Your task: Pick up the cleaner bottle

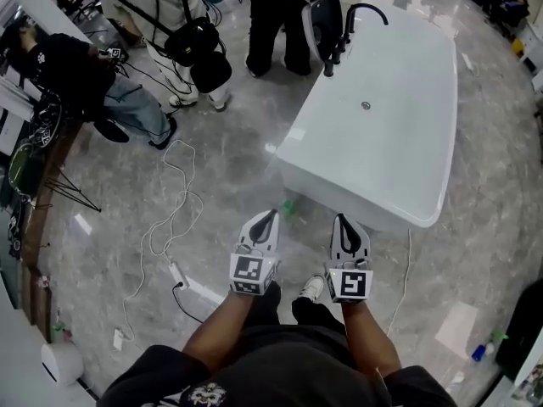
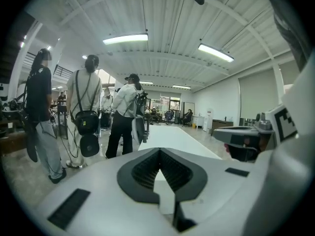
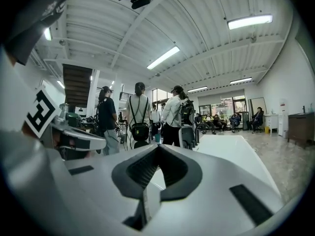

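Both grippers are held out side by side over the grey marble floor, in front of a white bathtub [image 1: 373, 117]. The left gripper [image 1: 270, 217] is shut and empty; in the left gripper view its jaws [image 2: 160, 150] meet at the tip. Beside it, the right gripper [image 1: 340, 220] is likewise shut with nothing in it, its tips [image 3: 157, 147] together. A small green object [image 1: 288, 206], too blurred to identify, lies on the floor by the tub's near corner, just beyond the left gripper. A small bottle with a blue and green top [image 1: 481, 351] stands far to the lower right.
A black faucet [image 1: 344, 32] rises at the tub's far end. Several people [image 1: 182, 41] stand or sit at the back left. A white cable with a power strip [image 1: 176, 274] snakes over the floor to the left. A white appliance [image 1: 61, 361] sits at the lower left.
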The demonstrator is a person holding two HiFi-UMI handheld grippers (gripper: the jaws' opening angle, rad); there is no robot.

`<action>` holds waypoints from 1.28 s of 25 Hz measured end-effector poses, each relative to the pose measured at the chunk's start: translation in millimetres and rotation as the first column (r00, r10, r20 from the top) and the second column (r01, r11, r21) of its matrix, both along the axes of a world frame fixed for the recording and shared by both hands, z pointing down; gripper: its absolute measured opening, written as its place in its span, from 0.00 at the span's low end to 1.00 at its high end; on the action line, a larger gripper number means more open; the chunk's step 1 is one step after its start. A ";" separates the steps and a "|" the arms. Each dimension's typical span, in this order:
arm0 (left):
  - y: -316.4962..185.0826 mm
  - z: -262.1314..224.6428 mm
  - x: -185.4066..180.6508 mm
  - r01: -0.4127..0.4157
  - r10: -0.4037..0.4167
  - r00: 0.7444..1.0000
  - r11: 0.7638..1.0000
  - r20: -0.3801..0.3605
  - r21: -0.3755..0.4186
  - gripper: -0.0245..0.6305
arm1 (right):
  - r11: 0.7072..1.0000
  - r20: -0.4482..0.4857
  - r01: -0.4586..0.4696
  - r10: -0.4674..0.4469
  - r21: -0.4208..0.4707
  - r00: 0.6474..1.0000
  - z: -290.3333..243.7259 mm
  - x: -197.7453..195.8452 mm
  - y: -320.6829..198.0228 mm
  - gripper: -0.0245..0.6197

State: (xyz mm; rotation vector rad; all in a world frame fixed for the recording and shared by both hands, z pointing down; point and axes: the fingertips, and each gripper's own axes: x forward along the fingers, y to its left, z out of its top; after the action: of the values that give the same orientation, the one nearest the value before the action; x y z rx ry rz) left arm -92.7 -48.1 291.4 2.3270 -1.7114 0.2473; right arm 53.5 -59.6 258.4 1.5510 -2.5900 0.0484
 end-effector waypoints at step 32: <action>-72.9 531.8 -35.6 0.030 -0.037 0.998 0.990 0.049 0.139 0.05 | 0.996 0.002 -0.084 0.084 0.000 0.996 517.0 -38.0 -59.7 0.06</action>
State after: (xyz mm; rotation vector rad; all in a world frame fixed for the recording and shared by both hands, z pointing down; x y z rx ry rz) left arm -128.3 -121.0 823.2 2.4061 -1.8451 0.1894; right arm 15.5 -119.3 775.4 1.6608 -2.5249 0.0573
